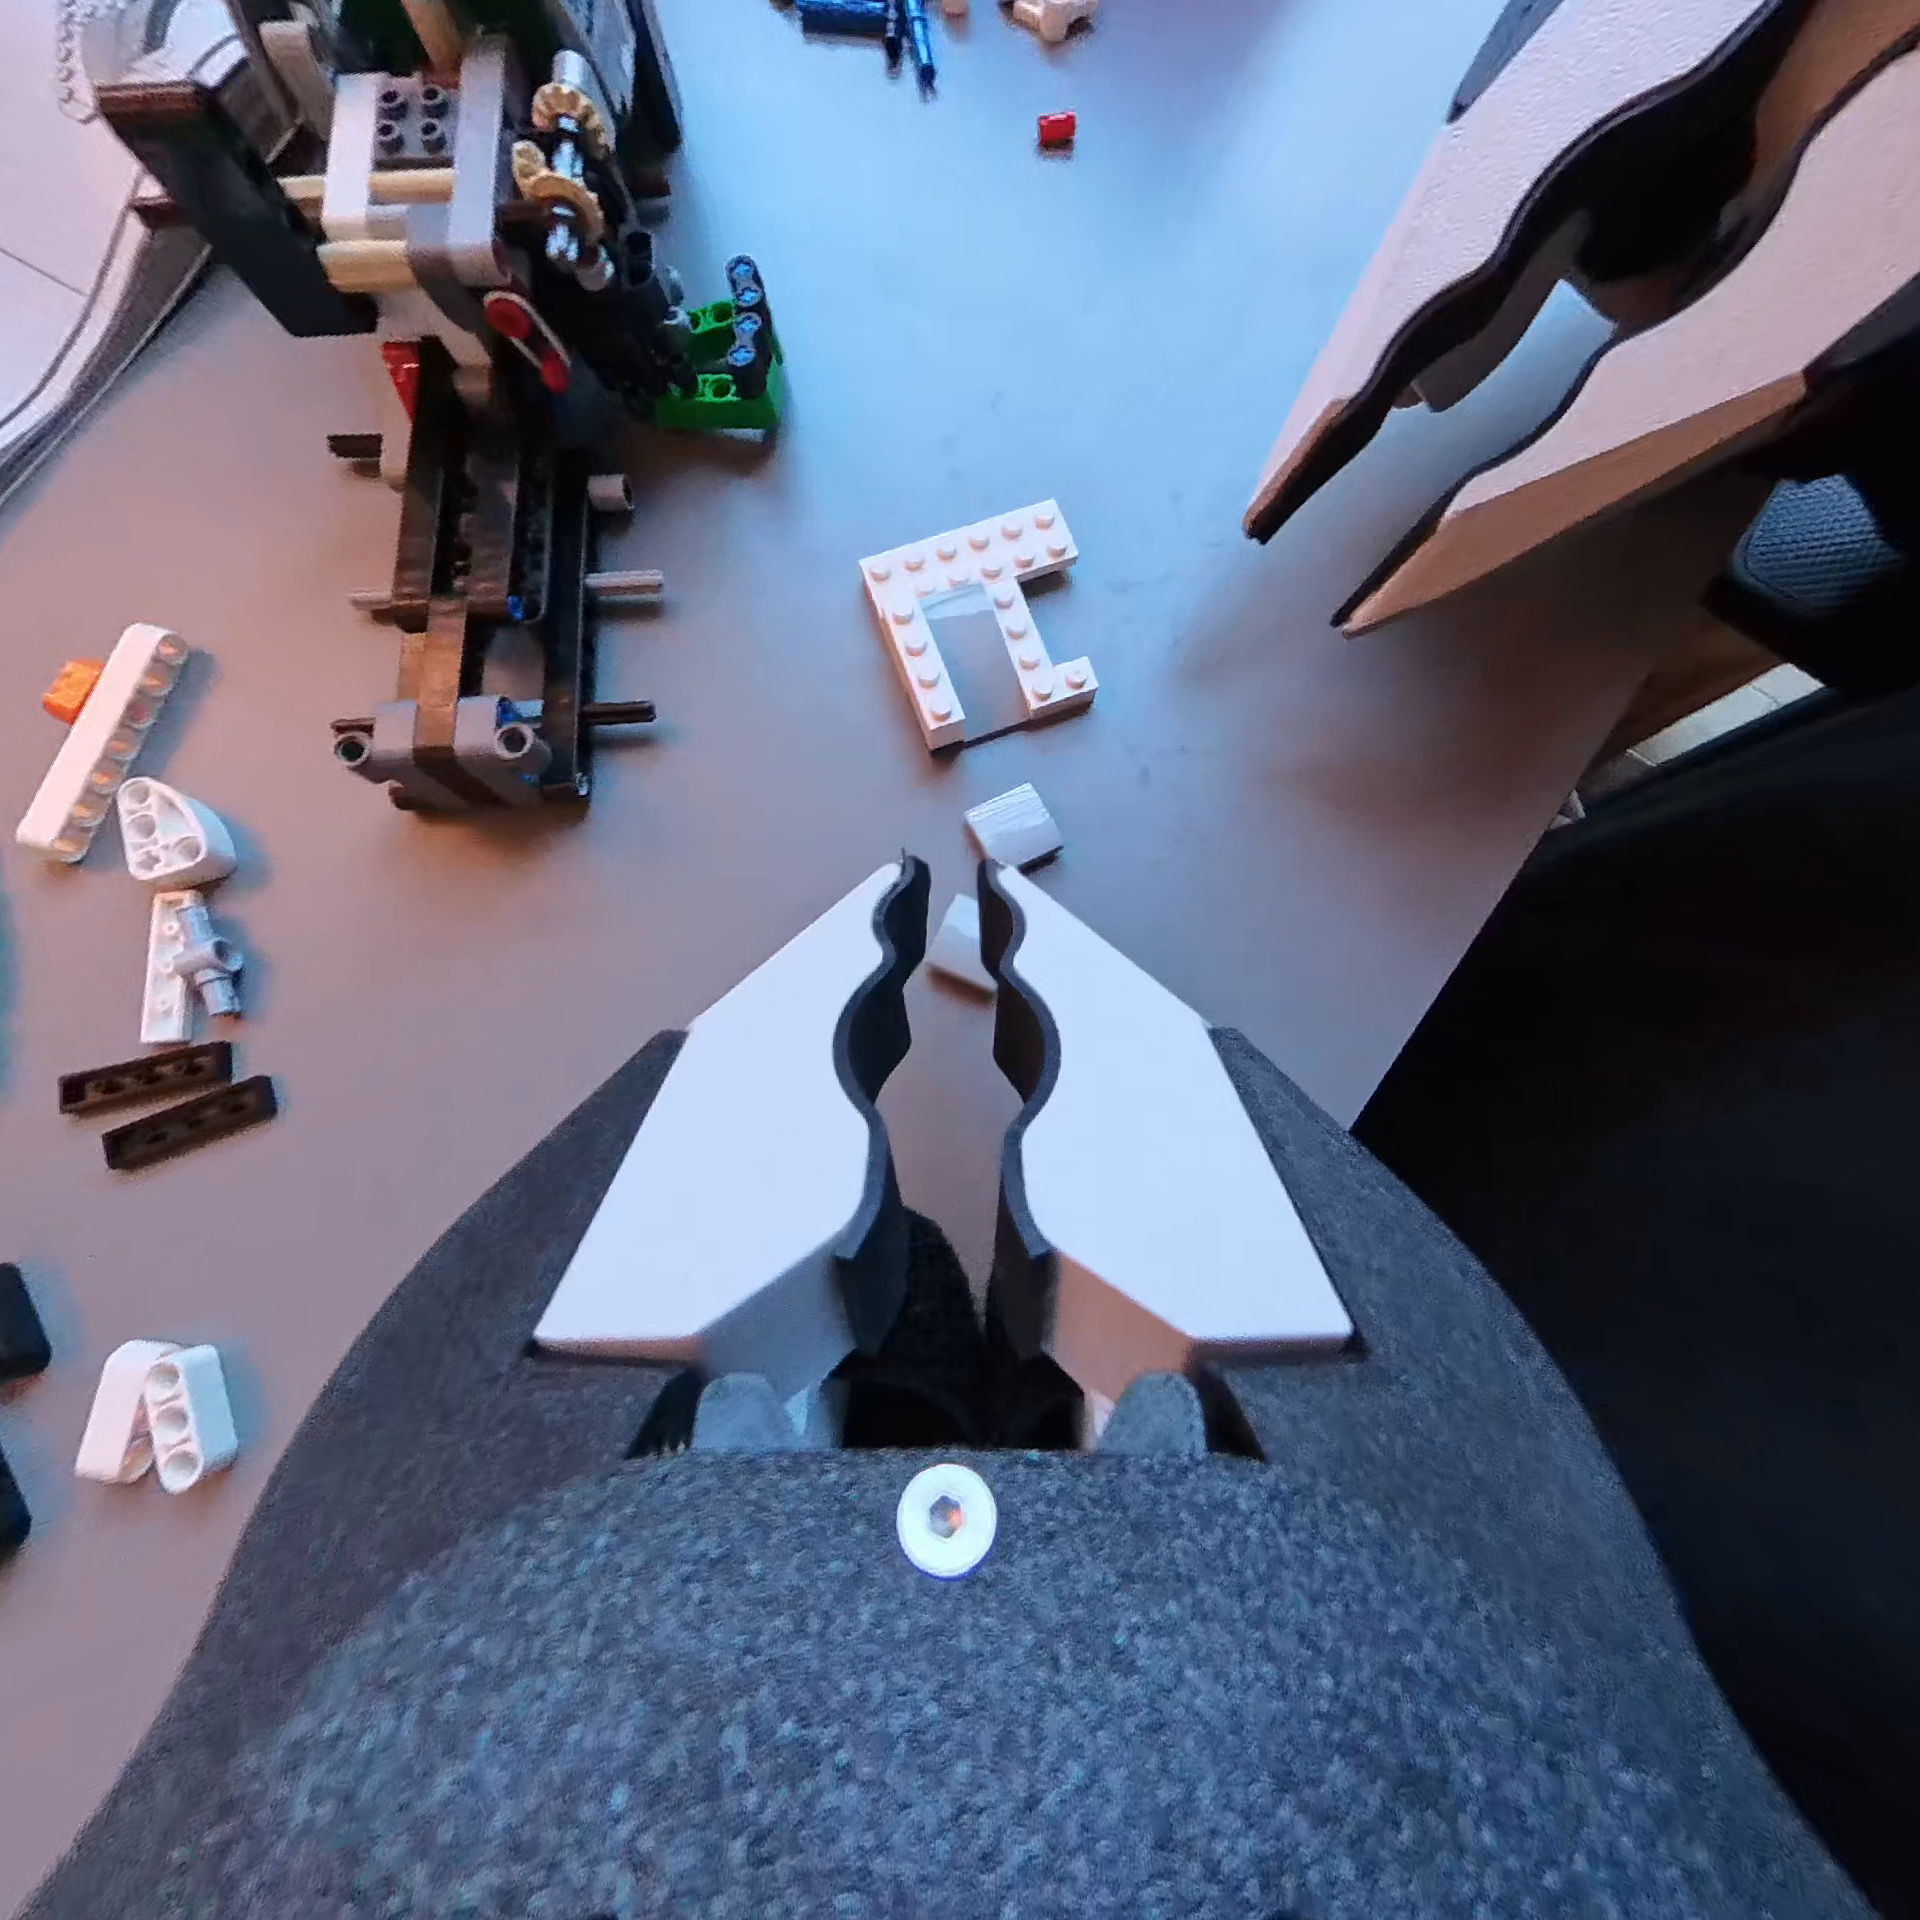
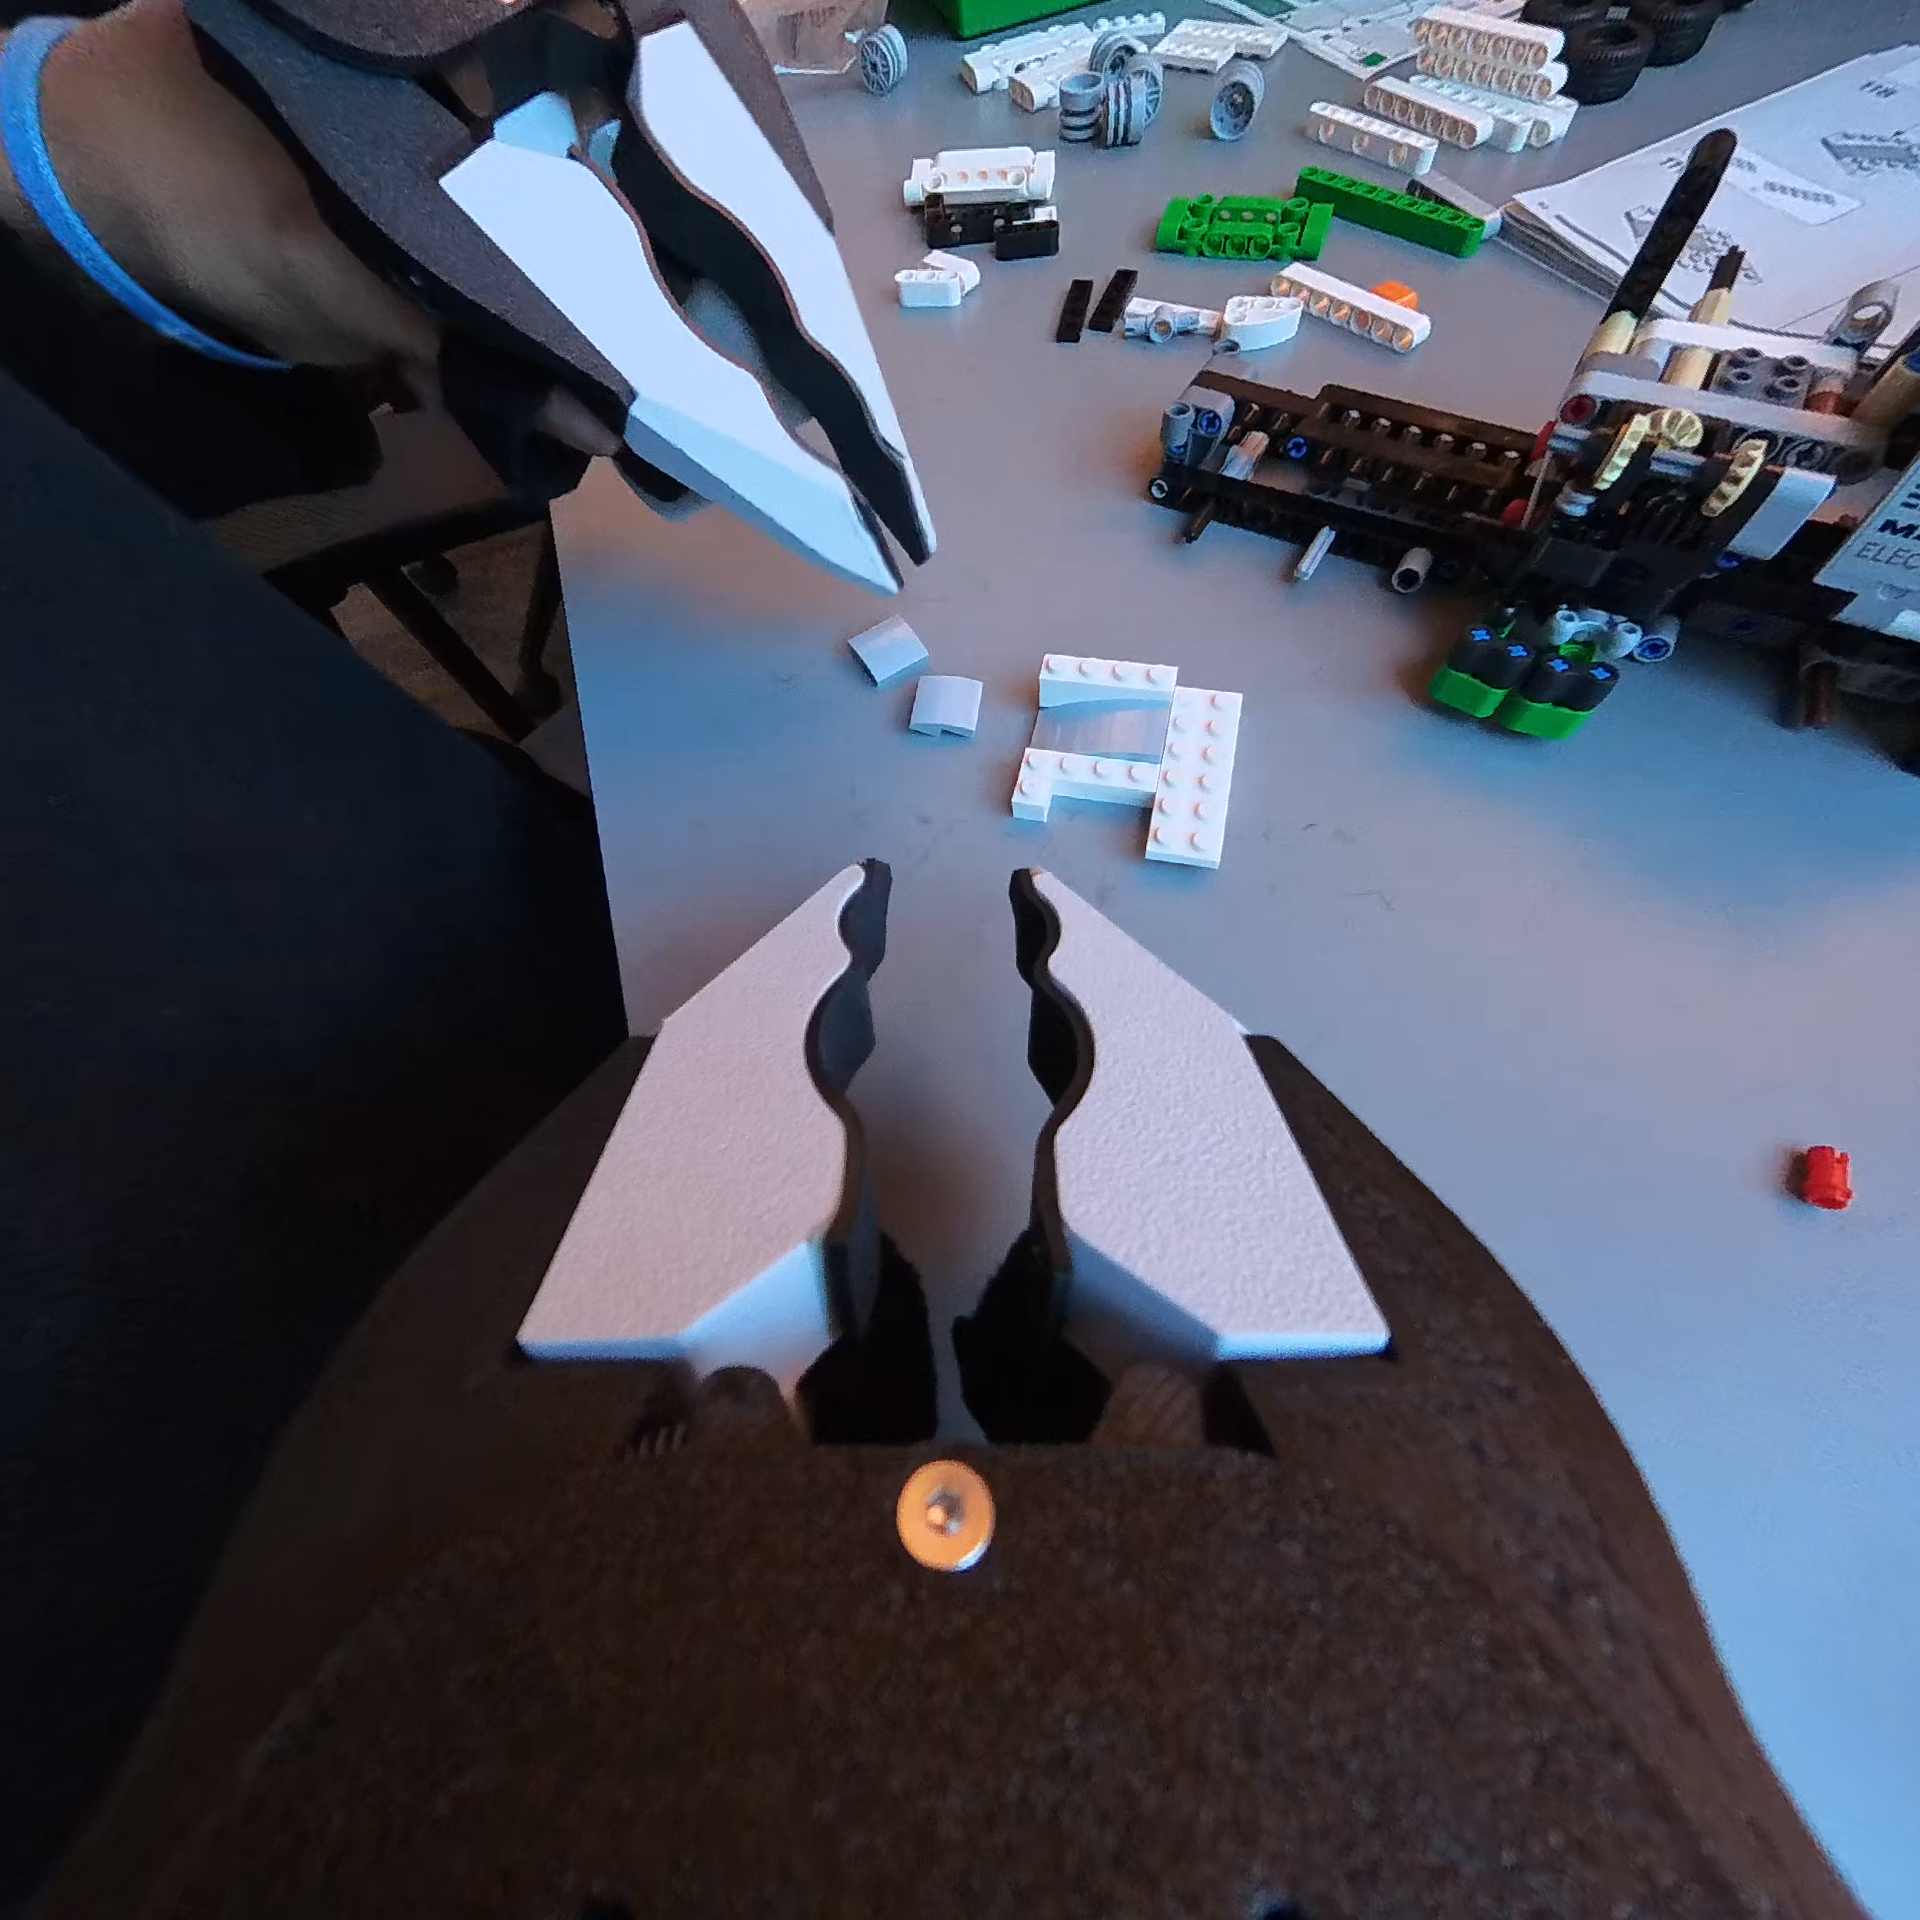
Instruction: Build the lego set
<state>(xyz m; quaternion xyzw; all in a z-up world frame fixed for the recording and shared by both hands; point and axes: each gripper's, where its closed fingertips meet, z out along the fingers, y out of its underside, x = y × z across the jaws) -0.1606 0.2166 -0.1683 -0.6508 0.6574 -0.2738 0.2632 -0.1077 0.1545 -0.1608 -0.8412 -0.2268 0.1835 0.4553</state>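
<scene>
A white studded plate assembly with a cut-out (image 1: 977,551) (image 2: 1195,769) lies flat on the grey table. Two small white curved slope pieces (image 1: 1013,826) (image 2: 945,707) lie beside it; the nearer one shows between my left fingers (image 1: 961,945) and in the right wrist view (image 2: 888,649). My left gripper (image 1: 951,868) (image 2: 912,569) hovers just above that piece, open by a narrow gap and empty. My right gripper (image 2: 951,873) (image 1: 1299,577) is open and empty, short of the plate. The dark chassis build (image 1: 488,623) (image 2: 1403,457) stands beyond.
A green and black sub-assembly (image 1: 727,384) (image 2: 1517,686) sits by the chassis. A small red piece (image 1: 1057,128) (image 2: 1820,1177) lies alone. Loose white beams (image 1: 104,738), black plates (image 1: 187,1122), wheels (image 2: 1122,99) and a booklet (image 2: 1714,187) are spread about. The table edge (image 2: 582,727) is close to the slopes. The left gripper's tips are roughly 9 centimetres from the right gripper's.
</scene>
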